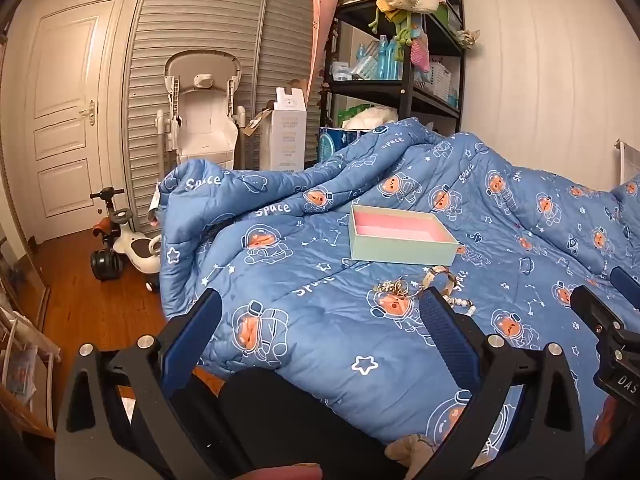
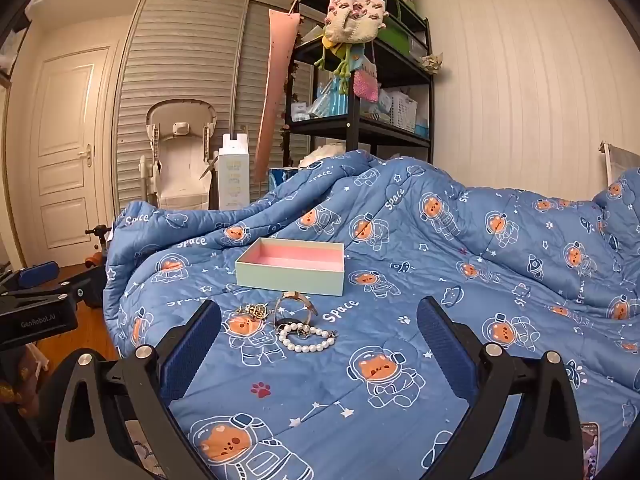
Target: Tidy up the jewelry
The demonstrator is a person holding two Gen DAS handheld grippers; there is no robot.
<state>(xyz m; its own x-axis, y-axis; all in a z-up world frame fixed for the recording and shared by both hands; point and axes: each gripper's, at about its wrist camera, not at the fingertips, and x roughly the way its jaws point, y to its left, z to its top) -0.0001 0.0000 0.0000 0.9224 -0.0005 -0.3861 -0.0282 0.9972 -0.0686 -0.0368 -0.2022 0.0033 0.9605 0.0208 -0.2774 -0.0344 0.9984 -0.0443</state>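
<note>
An open pale green box (image 2: 290,267) with a pink lining lies on the blue space-print quilt (image 2: 440,280); it also shows in the left wrist view (image 1: 402,239). In front of it lie a pearl bracelet (image 2: 308,339), a gold-toned watch (image 2: 296,306) and a gold chain piece (image 2: 254,311). The same pile shows in the left wrist view (image 1: 416,286), partly hidden by my finger. My right gripper (image 2: 318,320) is open and empty, just short of the jewelry. My left gripper (image 1: 320,312) is open and empty, left of the pile.
A black shelf rack (image 2: 360,92) with hanging knitted bags stands behind the bed. A folded high chair (image 1: 204,116), a white carton (image 1: 288,132) and a ride-on toy (image 1: 124,240) stand on the wooden floor at left. A phone (image 2: 590,452) lies at bottom right.
</note>
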